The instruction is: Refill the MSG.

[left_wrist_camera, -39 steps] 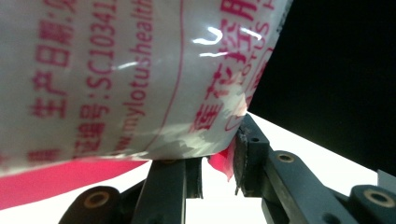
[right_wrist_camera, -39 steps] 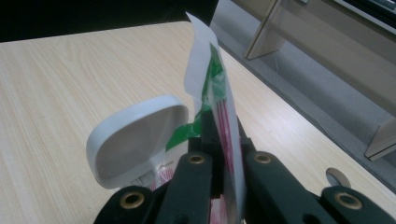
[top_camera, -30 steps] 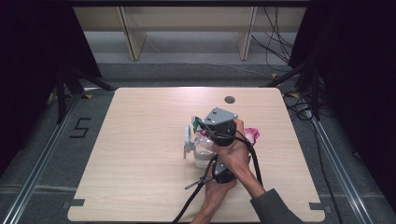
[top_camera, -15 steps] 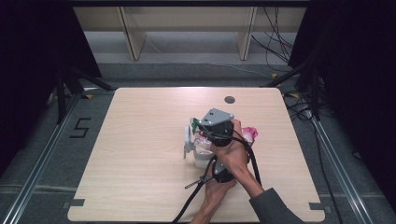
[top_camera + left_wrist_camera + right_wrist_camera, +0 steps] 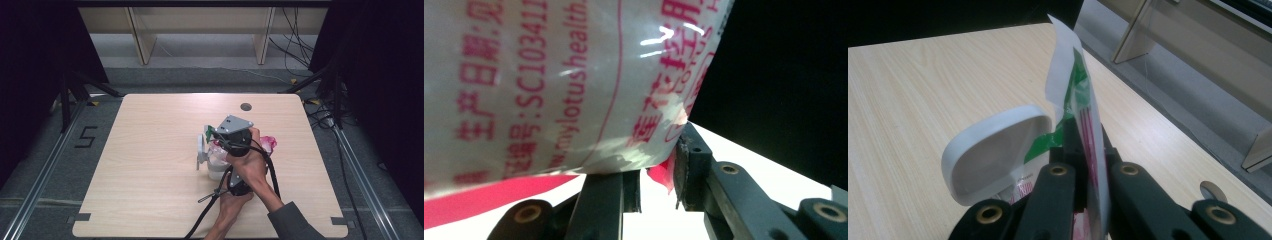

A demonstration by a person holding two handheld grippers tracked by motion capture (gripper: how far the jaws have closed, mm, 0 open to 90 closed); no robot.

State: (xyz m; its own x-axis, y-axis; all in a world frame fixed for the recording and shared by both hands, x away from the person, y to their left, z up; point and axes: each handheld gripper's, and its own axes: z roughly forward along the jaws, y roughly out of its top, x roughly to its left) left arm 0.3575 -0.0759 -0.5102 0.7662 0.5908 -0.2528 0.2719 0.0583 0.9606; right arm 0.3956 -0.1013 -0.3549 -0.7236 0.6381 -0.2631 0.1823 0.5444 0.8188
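a white container (image 5: 216,161) stands near the middle of the wooden bench (image 5: 150,165), its hinged lid (image 5: 993,150) tipped open and upright on the far-left side. packets with red and green print seem to sit inside it, though the hands hide most of the opening.

the right tool (image 5: 1087,170) has its jaws pinched narrow on a thin sachet (image 5: 1075,105), white with green and red print, held upright on edge just beside the open lid. the left tool (image 5: 659,175), low behind the container in the high view, has its jaws close together with a scrap of red wrapper (image 5: 661,172) between them.

the left gripper view adds a glossy white packet (image 5: 559,85) with red lettering pressed close above the jaws. the high view alone shows a pink packet (image 5: 267,142) lying on the bench right of the hands, and a round grommet hole (image 5: 245,106) toward the far edge.
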